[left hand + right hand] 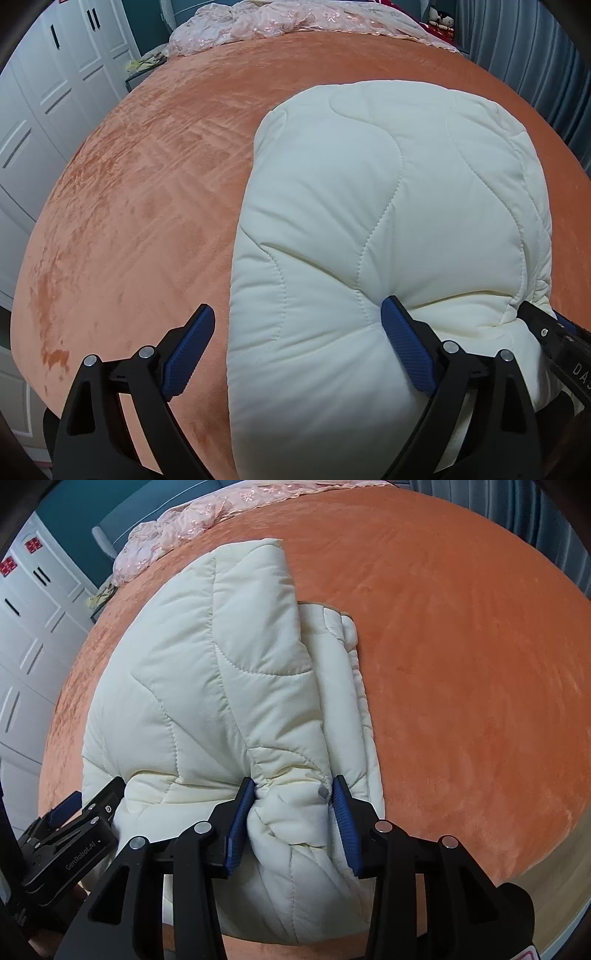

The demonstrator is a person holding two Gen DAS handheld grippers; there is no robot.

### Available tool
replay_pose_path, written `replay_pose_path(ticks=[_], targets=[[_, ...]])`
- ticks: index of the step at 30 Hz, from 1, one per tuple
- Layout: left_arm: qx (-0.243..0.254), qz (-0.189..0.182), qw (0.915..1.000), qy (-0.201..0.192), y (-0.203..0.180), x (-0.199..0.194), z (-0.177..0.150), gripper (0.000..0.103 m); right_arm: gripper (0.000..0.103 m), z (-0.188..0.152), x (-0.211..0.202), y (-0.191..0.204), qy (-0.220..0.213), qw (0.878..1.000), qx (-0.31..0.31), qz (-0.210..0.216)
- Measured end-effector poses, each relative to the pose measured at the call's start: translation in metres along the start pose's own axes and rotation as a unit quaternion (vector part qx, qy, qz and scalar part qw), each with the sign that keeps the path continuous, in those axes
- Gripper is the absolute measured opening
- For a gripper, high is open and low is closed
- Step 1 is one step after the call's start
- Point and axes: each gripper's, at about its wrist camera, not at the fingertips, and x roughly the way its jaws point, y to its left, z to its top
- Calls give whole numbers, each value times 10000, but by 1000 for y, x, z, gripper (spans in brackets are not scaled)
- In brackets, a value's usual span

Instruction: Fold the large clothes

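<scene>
Orange bed (147, 192) filling the left wrist view, white wardrobe (44, 122) behind. Cream padded jacket (388, 229) folded into a bundle near the front edge. Left claw (295, 350) spread wide, one pad dug into the near fold, the other hanging over bare bed, gripping nothing.

Over to the right wrist view: same jacket (207, 686), right claw (293, 823) pinching a bunched fold at the near edge. Best to press the puffy layers flat and square the edges before letting go, probably, or bundle springs open.
</scene>
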Motion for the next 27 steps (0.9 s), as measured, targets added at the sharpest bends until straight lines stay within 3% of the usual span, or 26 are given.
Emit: replay_pose_path(ticks=[6,10,11,15,18,23,27], targets=[[-658,-598,9959,152,30,-17,2,88,42,-2,-10,-3,39,9999,-69,99],[-1092,-774,9904,343,58,-16,11,88,67,8,-26,-11,18,10000,-18,22],[-1166,-845,9887,429,63,-12,13,88,68,10,-28,-14,-10,10000,32,89],[-1671,-1428,9722,809,74,9,14,90,70,14,-17,-21,144,9986,360,359],[-1807,-1782,9619,1017,67,21,14,93,83,11,-2,-27,263,9967,595,490],[-1469,-1800,9679,961,46,27,21,97,88,3,24,-51,592,9788,1406,1366],[-1243,-1545,9762,877,30,28,24,98,91,0,29,-53,547,9771,1395,1509]])
